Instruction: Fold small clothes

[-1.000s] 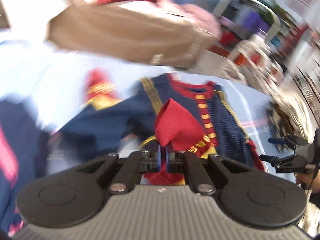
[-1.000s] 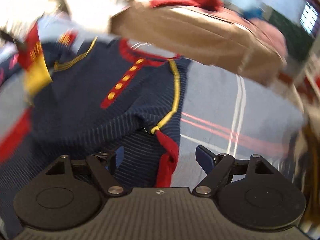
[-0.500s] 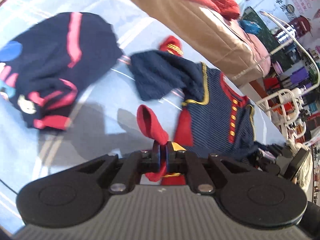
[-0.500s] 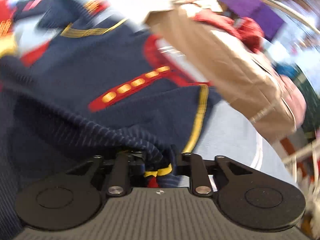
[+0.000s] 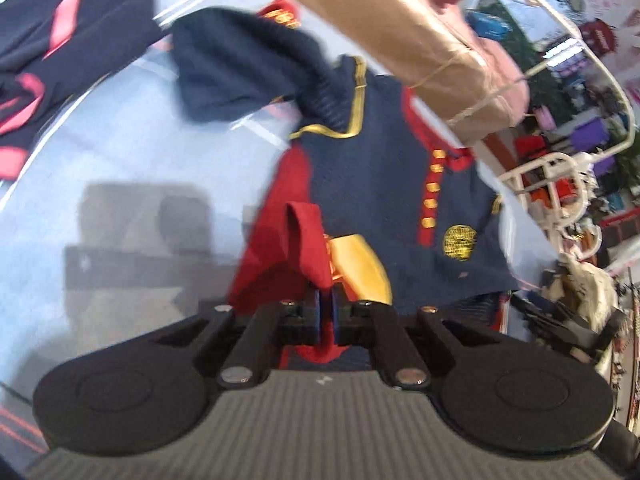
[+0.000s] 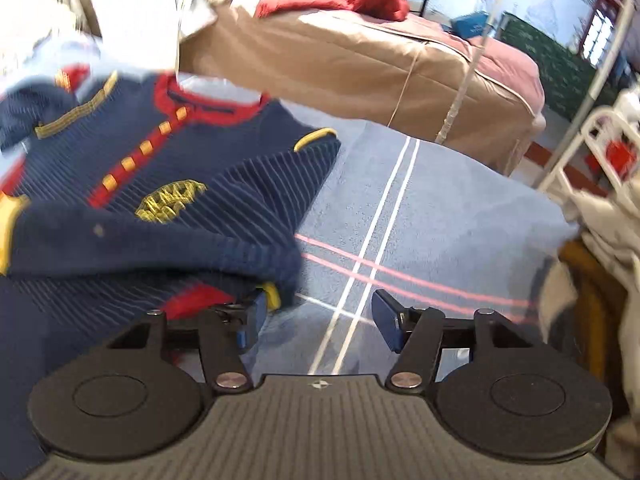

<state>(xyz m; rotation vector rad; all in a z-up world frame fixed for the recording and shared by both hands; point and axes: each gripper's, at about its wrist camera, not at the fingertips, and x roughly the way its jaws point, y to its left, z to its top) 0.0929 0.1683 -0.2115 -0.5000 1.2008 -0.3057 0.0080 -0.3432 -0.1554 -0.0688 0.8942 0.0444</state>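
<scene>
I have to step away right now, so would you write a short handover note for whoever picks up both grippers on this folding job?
Left gripper: shut on the red cuff of the navy sweater.
Right gripper: open, holding nothing, beside the sweater's folded edge.
Sweater lies front up on the blue blanket; its bottom edge is doubled over the body on the right gripper's side. Another dark garment lies apart, unfolded.
Done: first fold.
Left: probably lay the held sleeve across, finish the fold, then the other garment.
</scene>
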